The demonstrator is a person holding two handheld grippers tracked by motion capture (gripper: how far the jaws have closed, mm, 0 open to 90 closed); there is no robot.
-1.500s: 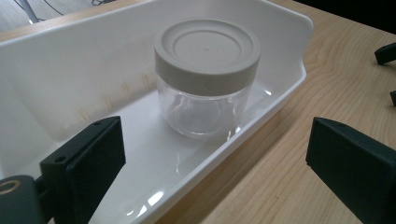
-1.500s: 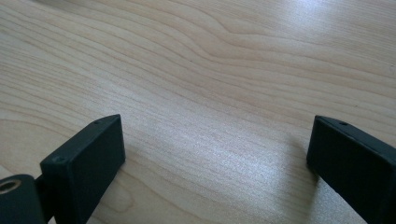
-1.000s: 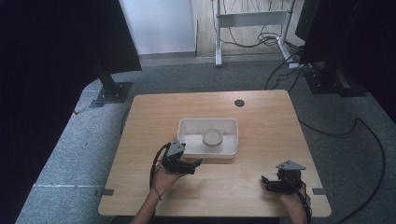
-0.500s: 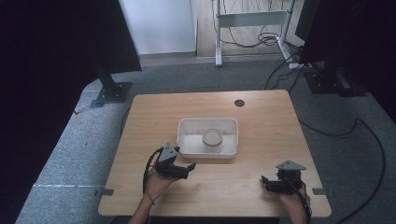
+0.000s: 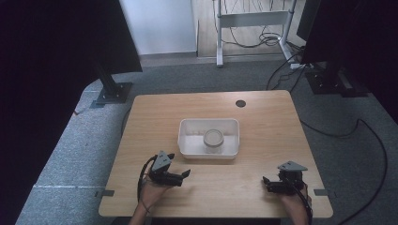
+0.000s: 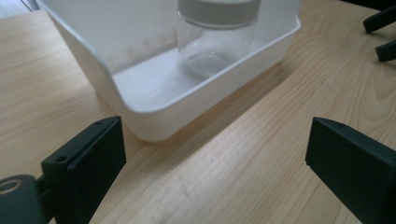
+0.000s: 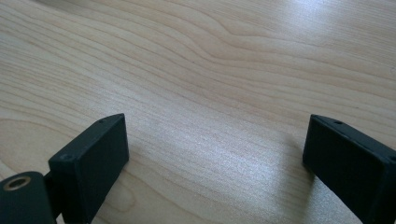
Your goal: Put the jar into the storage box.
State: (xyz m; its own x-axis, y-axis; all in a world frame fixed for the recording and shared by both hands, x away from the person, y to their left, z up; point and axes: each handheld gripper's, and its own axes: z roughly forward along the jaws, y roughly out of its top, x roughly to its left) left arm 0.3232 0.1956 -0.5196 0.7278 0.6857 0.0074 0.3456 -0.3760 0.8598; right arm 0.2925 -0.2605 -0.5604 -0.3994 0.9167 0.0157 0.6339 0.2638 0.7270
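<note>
high view: tub (image 5: 187,140) at table (image 5: 155,117) centre, jar (image 5: 213,139) upright inside, right of middle. left gripper (image 5: 184,174) near tub's near-left corner, not touching. right gripper (image 5: 266,182) near right edge, well apart from tub.
left gripper view: jaws wide apart, empty; tub corner (image 6: 154,121) just ahead, jar (image 6: 215,39) farther in.
right gripper view: jaws apart over bare wood, empty.
step judged: reach for jar. lift over rim, come down square, clamp below lid, avoid nudging tub.
</note>
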